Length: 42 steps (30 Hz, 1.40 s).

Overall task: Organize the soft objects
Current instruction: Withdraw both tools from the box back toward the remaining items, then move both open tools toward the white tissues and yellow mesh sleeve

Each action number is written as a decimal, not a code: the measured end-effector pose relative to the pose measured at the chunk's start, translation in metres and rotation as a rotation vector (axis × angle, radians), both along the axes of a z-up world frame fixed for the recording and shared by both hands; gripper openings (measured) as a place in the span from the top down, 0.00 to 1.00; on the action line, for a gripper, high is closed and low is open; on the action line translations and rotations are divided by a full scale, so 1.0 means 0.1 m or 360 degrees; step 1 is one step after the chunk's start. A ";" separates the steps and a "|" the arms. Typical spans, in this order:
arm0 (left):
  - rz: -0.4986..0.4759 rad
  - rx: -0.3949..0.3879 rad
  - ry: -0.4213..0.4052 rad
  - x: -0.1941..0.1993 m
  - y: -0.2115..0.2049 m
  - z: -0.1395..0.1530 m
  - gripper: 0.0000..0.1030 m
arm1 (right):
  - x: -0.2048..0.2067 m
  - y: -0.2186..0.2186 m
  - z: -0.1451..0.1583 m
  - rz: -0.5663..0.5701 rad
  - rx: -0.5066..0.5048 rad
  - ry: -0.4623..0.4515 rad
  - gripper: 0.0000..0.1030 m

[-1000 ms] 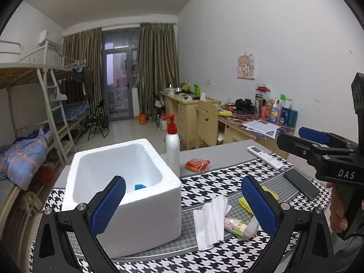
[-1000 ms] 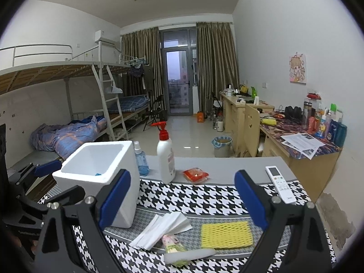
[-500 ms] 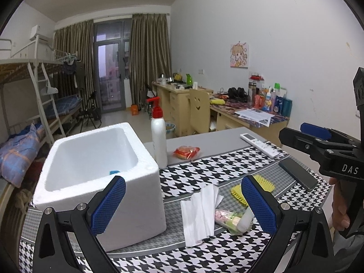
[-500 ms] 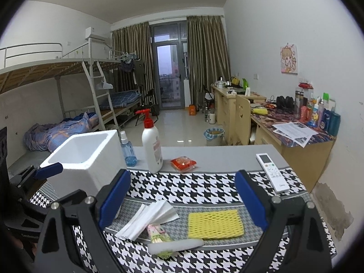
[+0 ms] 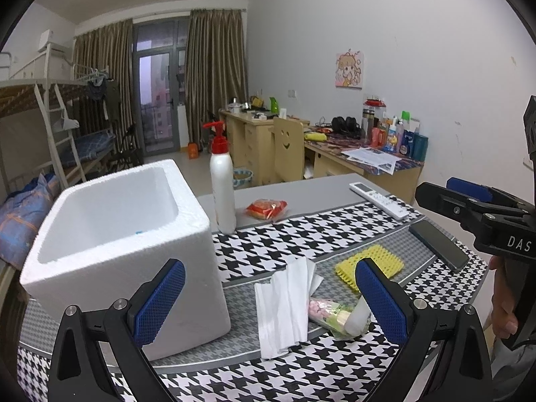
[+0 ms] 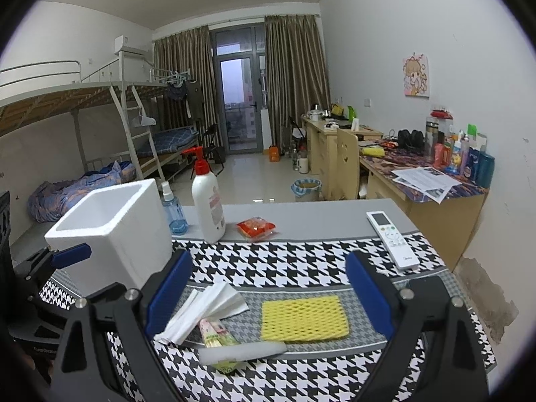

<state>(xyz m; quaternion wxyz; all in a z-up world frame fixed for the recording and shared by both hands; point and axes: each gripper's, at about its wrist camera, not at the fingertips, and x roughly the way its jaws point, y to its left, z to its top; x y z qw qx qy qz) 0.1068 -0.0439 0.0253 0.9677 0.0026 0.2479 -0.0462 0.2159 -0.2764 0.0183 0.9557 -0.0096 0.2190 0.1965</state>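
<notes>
A white foam box (image 5: 117,234) stands open on the left of the houndstooth table; it also shows in the right wrist view (image 6: 114,231). White folded tissue (image 5: 284,305) (image 6: 204,311), a yellow foam net (image 5: 368,264) (image 6: 303,318), a small snack packet (image 5: 330,311) (image 6: 216,335) and a white foam strip (image 6: 243,351) lie in front. My left gripper (image 5: 269,301) is open and empty above the tissue. My right gripper (image 6: 268,294) is open and empty above the yellow net.
A white pump bottle (image 5: 221,181), a red snack bag (image 5: 266,208), a white remote (image 5: 380,199) and a black phone (image 5: 437,244) lie on the table. A blue spray bottle (image 6: 172,209) stands behind the box. Desks and a bunk bed stand beyond.
Both grippers have dropped lower and closer to the table. The left view has swung right, so the box sits further left. Both stay open.
</notes>
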 end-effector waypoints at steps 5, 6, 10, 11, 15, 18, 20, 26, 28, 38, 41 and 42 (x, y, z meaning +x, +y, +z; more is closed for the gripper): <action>-0.0007 0.0004 0.0020 0.01 -0.02 -0.04 0.01 | 0.03 -0.01 -0.06 -0.0019 -0.0016 0.0029 0.08; -0.0009 0.0005 0.0022 0.01 -0.02 -0.05 0.01 | 0.04 -0.03 -0.07 -0.0022 -0.0011 0.0038 0.08; -0.0019 0.0006 0.0047 0.03 -0.04 -0.10 0.01 | 0.05 -0.05 -0.11 -0.0024 -0.0014 0.0058 0.08; -0.0021 0.0007 0.0054 0.04 -0.05 -0.11 0.01 | 0.05 -0.04 -0.12 -0.0024 -0.0021 0.0063 0.08; -0.0027 0.0008 0.0081 0.07 -0.06 -0.16 0.01 | 0.07 -0.04 -0.17 -0.0023 -0.0030 0.0085 0.08; -0.0027 0.0008 0.0106 0.10 -0.07 -0.20 0.01 | 0.11 -0.05 -0.21 -0.0029 -0.0033 0.0108 0.08; -0.0029 0.0008 0.0117 0.11 -0.07 -0.23 0.01 | 0.13 -0.06 -0.23 -0.0026 -0.0030 0.0126 0.08; -0.0022 -0.0006 0.0153 0.16 -0.06 -0.30 0.01 | 0.19 -0.06 -0.34 -0.0018 -0.0059 0.0174 0.08; -0.0023 -0.0005 0.0165 0.16 -0.06 -0.33 0.01 | 0.20 -0.05 -0.38 -0.0013 -0.0064 0.0194 0.08; -0.0019 -0.0002 0.0239 0.24 -0.08 -0.49 0.01 | 0.35 -0.08 -0.60 -0.0034 -0.0089 0.0327 0.08; -0.0010 -0.0005 0.0259 0.26 -0.07 -0.53 0.01 | 0.38 -0.08 -0.66 -0.0029 -0.0099 0.0350 0.08; -0.0008 -0.0005 0.0266 0.26 -0.07 -0.54 0.01 | 0.39 -0.08 -0.67 -0.0028 -0.0100 0.0357 0.08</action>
